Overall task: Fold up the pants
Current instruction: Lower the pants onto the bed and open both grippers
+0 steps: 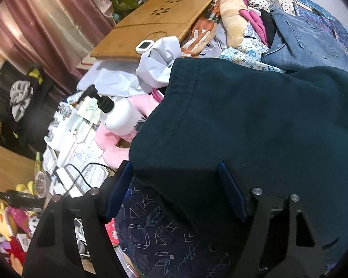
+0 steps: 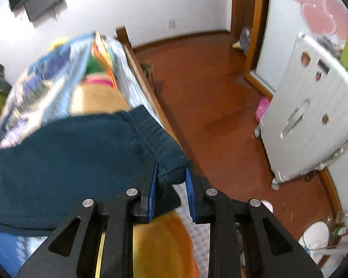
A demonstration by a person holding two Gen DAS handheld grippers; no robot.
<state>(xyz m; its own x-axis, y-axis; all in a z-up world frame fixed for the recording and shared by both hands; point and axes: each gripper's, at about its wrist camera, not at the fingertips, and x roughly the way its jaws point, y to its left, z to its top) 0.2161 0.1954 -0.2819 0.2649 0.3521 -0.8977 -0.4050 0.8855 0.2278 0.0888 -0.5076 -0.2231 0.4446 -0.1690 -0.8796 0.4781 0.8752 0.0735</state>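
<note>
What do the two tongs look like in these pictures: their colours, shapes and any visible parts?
Both the left tongs and the right tongs have matte black frames with triangular cutouts and round silver bolt heads. Their fingers carry blue pads; the right pads look ribbed. No cables, markings or sleeves are visible.

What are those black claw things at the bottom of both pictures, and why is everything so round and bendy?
Each black claw is a hand-held gripper: a person holds one in each hand, like big tweezers. A small camera on each looks forward along its two fingers, and its wide lens bends the picture. One picture comes from the left hand-held gripper, the other from the right hand-held gripper. Both are working on the dark teal pants, which lie on a bed with a patterned cover. The right one has a thick corner of the pants between its blue pads, which sit near the cloth with a small gap showing. The left one's fingers are spread wide, with the pants' edge between them. Nearby are blue jeans, a white pump bottle and a wooden tray.
</note>
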